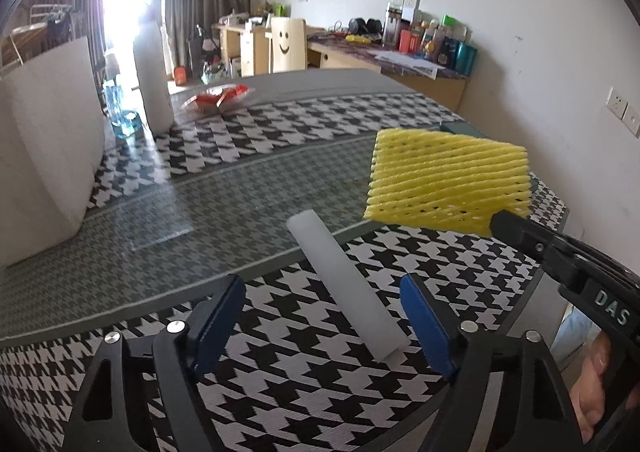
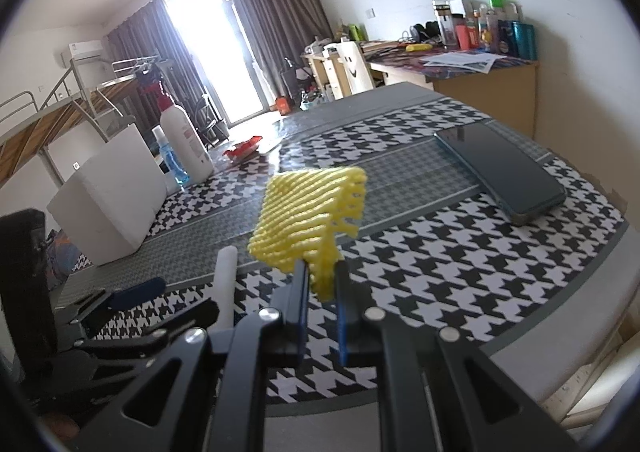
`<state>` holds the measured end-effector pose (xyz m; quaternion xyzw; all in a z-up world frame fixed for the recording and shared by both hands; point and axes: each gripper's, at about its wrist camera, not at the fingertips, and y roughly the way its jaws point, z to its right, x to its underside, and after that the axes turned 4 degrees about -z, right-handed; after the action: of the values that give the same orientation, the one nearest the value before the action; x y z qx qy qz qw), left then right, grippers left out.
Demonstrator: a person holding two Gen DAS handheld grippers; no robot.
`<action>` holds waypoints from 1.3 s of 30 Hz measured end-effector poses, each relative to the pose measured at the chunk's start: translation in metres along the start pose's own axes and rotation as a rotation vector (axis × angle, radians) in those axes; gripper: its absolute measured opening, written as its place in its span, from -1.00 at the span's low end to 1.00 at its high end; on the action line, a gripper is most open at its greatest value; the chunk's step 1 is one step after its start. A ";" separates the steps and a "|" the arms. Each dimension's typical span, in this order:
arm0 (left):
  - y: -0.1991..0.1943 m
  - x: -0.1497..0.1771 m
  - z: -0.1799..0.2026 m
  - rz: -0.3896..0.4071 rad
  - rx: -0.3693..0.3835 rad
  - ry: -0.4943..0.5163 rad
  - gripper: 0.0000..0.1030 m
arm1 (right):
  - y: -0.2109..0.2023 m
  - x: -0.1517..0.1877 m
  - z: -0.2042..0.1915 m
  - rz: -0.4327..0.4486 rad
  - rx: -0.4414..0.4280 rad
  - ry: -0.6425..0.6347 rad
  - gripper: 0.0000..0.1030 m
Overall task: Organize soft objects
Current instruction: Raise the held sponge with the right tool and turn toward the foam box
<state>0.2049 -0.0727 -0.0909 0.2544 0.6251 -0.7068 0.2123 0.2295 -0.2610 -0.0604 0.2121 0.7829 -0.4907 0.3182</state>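
Note:
A yellow foam net sleeve (image 2: 308,216) is pinched at its near corner by my right gripper (image 2: 322,276), which holds it above the houndstooth tablecloth (image 2: 460,264). The sleeve also shows in the left wrist view (image 1: 448,182), with the right gripper's tip (image 1: 506,224) at its lower right. A white foam strip (image 1: 348,288) lies flat on the cloth between the open fingers of my left gripper (image 1: 324,304), untouched. The strip (image 2: 225,284) and the left gripper (image 2: 136,294) also show in the right wrist view at the lower left.
A white foam box (image 1: 44,156) stands at the table's left. Behind it are a white bottle (image 2: 186,140) and a blue spray bottle (image 2: 170,158). A red wrapper (image 1: 218,96) lies far back. A dark phone (image 2: 500,168) lies at the right.

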 end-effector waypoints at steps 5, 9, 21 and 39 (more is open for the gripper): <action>0.009 -0.001 0.011 -0.031 -0.011 0.003 0.23 | -0.001 0.003 0.003 0.003 0.002 0.007 -0.71; 0.014 -0.001 0.020 -0.050 -0.046 0.017 0.05 | -0.002 0.004 0.005 0.006 0.002 0.010 -0.71; 0.020 -0.004 0.029 -0.049 -0.094 0.017 -0.39 | -0.010 0.007 0.012 0.020 0.001 0.025 -0.71; -0.007 -0.006 0.024 0.061 -0.046 0.057 -0.65 | -0.012 0.003 0.004 0.037 -0.009 0.018 -0.71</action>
<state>0.2030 -0.0952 -0.0797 0.2885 0.6389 -0.6778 0.2218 0.2207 -0.2700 -0.0560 0.2294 0.7838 -0.4795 0.3211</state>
